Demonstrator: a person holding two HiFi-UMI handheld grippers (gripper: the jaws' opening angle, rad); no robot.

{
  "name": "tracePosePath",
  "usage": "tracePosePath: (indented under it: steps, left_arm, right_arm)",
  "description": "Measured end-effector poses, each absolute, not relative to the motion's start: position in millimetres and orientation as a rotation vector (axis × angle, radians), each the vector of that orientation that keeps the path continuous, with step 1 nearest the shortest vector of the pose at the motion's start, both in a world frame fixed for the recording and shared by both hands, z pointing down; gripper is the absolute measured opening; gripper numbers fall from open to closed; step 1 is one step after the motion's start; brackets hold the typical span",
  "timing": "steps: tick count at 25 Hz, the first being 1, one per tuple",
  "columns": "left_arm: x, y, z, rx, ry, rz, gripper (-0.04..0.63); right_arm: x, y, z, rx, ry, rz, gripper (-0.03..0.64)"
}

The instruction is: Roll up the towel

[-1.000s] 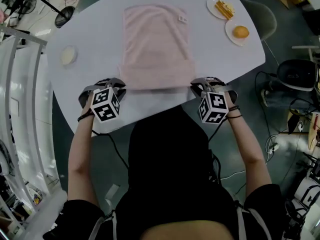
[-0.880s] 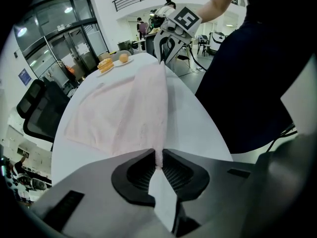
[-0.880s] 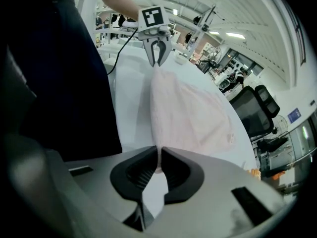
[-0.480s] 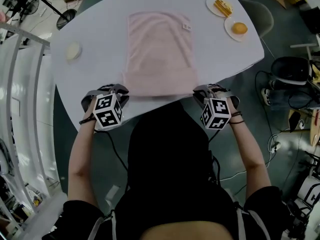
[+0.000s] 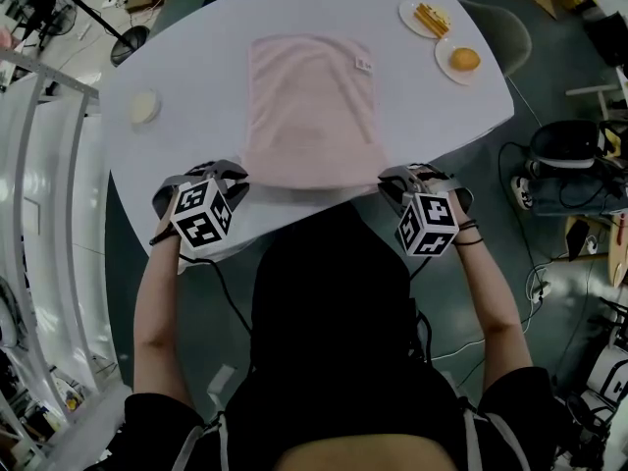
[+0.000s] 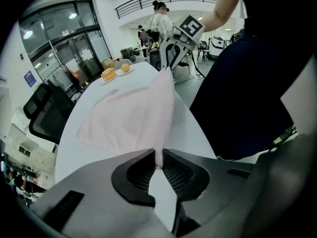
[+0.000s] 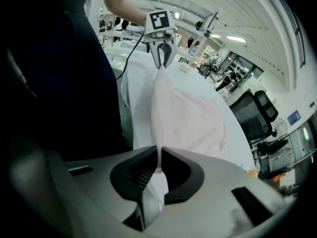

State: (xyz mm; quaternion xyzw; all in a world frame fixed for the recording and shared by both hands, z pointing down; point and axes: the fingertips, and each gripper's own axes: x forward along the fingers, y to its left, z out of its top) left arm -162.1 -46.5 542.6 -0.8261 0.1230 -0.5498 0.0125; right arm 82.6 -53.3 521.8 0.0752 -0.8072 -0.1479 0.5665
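Towel point(image 5: 312, 106) near edge has just come up; my left gripper point(image 5: 239, 178) and right gripper point(image 5: 386, 180) pinch its near corners, starting the roll

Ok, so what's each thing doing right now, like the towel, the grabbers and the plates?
Towel: spread flat, not rolled, near edge lifted at both corners.
Left gripper: shut on the towel's near left corner.
Right gripper: shut on the towel's near right corner.
Far plate: food on it.
Next plate: round orange food on it.
Small dish: too small to tell.
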Motion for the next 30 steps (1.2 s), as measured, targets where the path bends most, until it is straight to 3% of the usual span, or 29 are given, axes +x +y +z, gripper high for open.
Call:
tracePosePath:
  steps: [16, 30]
  left_arm:
    - [-165.6, -132.0, 526.5, -2.548, 0.675, -1.694, 0.046]
    - [-166.9, -188.1, 545.9, -2.553, 0.676, -1.775, 0.046]
  right_arm:
    - [80.9, -140.0, 502.9, 0.24, -1.953, -0.345, 0.029]
    - [80.6, -199.4, 522.4, 0.205, -1.959, -0.299, 0.031]
